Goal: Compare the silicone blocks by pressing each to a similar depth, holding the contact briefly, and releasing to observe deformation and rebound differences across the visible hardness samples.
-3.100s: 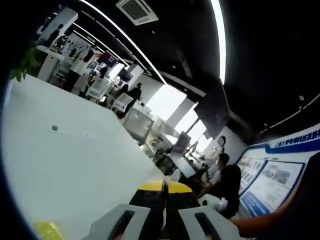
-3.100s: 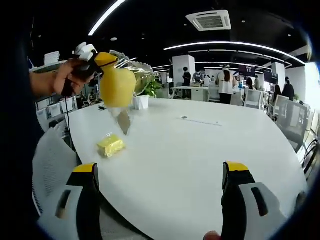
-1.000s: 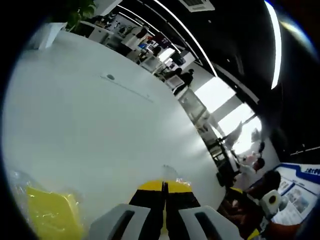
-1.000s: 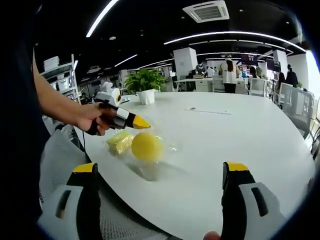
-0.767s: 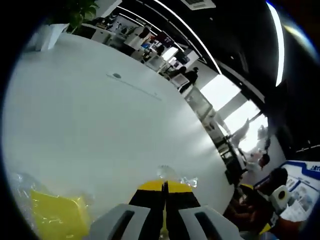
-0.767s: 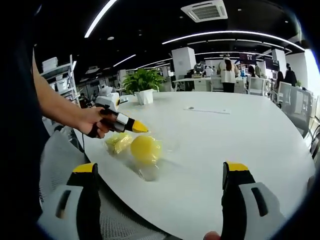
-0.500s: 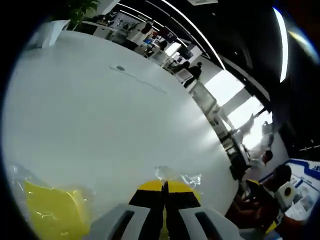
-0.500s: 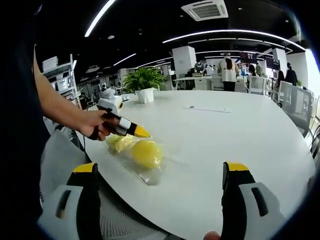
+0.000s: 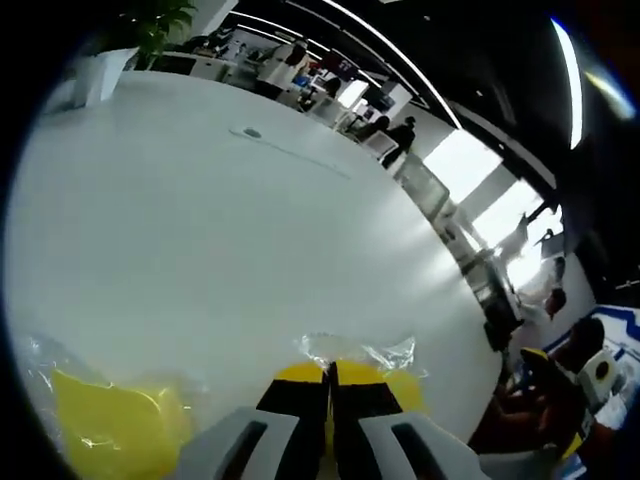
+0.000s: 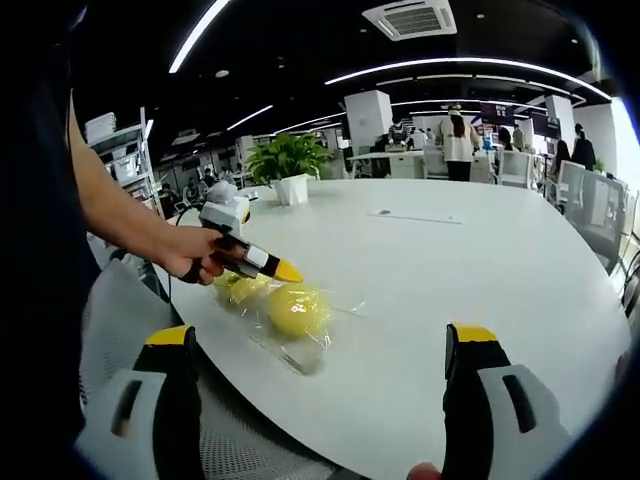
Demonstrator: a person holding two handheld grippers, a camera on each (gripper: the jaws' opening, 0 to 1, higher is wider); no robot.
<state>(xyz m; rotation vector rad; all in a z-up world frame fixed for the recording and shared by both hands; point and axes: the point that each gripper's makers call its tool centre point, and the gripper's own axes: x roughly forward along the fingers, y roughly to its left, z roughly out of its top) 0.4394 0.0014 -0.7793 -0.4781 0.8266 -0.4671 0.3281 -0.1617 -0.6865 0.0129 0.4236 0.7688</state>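
the left hand-held gripper (image 10: 283,269) is closed, seemingly pinching the clear bag (image 9: 355,350) that holds the round yellow block (image 10: 297,309), which is rested on the white worktop (image 10: 450,270) just beside a squarer yellow block (image 9: 110,430), also bagged. the right hand-held gripper (image 10: 320,345) is held wide open, gripping nothing. the glossy, crinkled film could slip on the smooth worktop when pressed, so depths could be misjudged and rebound masked.
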